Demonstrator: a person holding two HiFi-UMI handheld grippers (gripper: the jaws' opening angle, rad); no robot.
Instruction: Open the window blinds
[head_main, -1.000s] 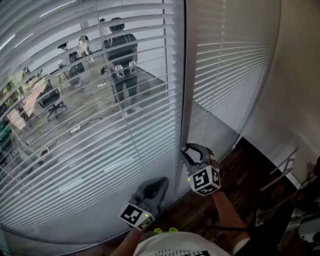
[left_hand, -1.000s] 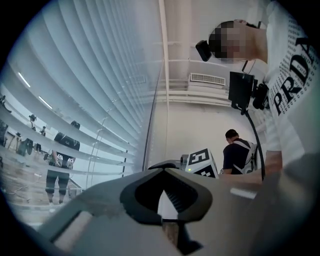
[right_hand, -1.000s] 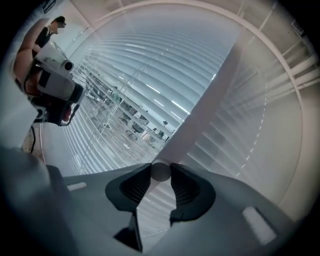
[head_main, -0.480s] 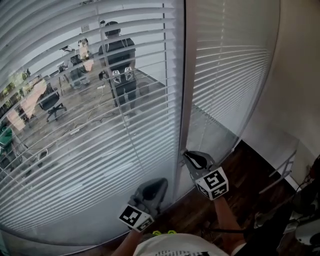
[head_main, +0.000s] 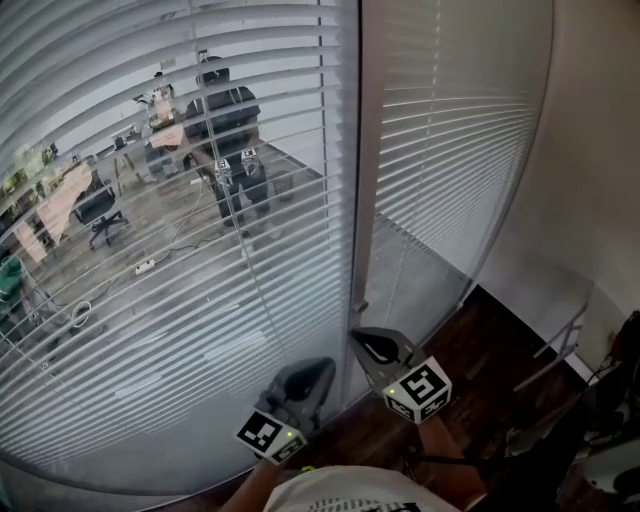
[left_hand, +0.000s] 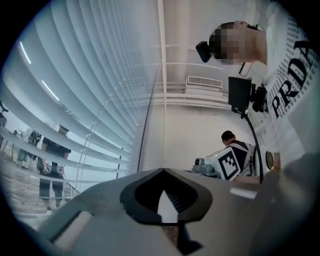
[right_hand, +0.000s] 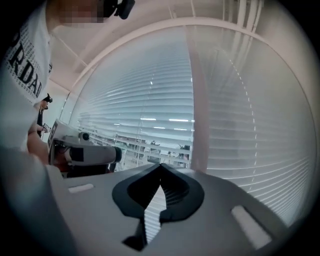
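Observation:
White slatted blinds (head_main: 200, 260) cover the wide left pane, and a second set (head_main: 455, 150) covers the right pane; their slats are tilted partly open. A pale post (head_main: 362, 200) divides the panes, and a thin dark rod along it ends in a small tip (head_main: 361, 306). My right gripper (head_main: 357, 337) is low beside the post, just under that tip. Its jaws have just been closing and now meet with nothing visible between them (right_hand: 160, 165). To its left, my left gripper (head_main: 322, 364) points at the blinds' lower part, shut and empty (left_hand: 162, 171).
Dark wood floor (head_main: 480, 365) lies below the window. A white wall (head_main: 595, 150) closes the right side, with metal frame legs (head_main: 565, 340) at its foot. Desks, chairs and a standing figure (head_main: 225, 120) show through the slats.
My right gripper has rolled, slid left and lower in the picture toward the post, and its jaws have shut. The left gripper has stayed put.

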